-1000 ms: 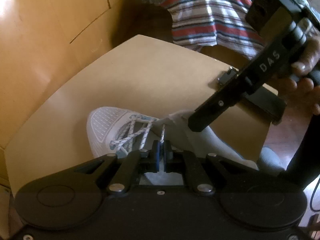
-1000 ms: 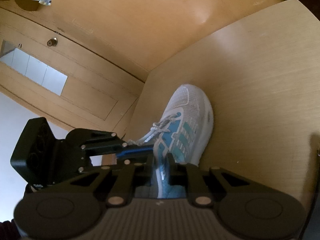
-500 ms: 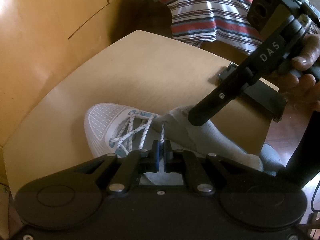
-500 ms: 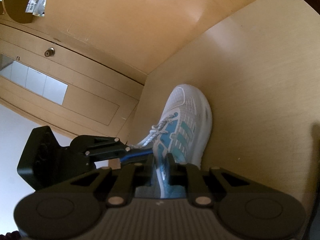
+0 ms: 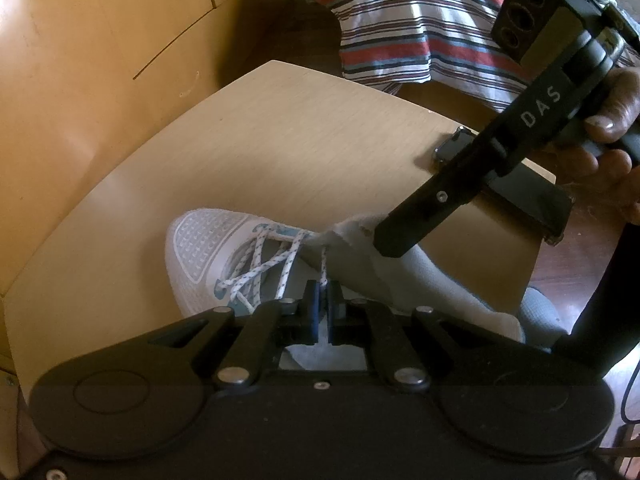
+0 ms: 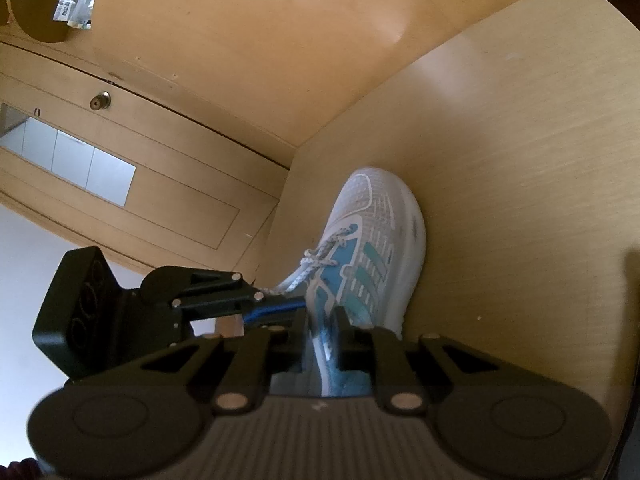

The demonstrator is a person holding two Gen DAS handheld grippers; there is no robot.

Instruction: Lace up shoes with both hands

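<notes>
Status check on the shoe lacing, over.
Left gripper shut on white lace. Right gripper clamped on sneaker collar, steadying it. Nothing obstructing on the wooden table.

Left hand-held gripper (image 5: 322, 300) pinched shut, right hand-held gripper (image 6: 322, 322) narrowly parted, angled downward

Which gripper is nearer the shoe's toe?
Left. The left gripper pinches a lace beside the eyelets; the right gripper sits farther back at the tongue, away from the toe.
</notes>
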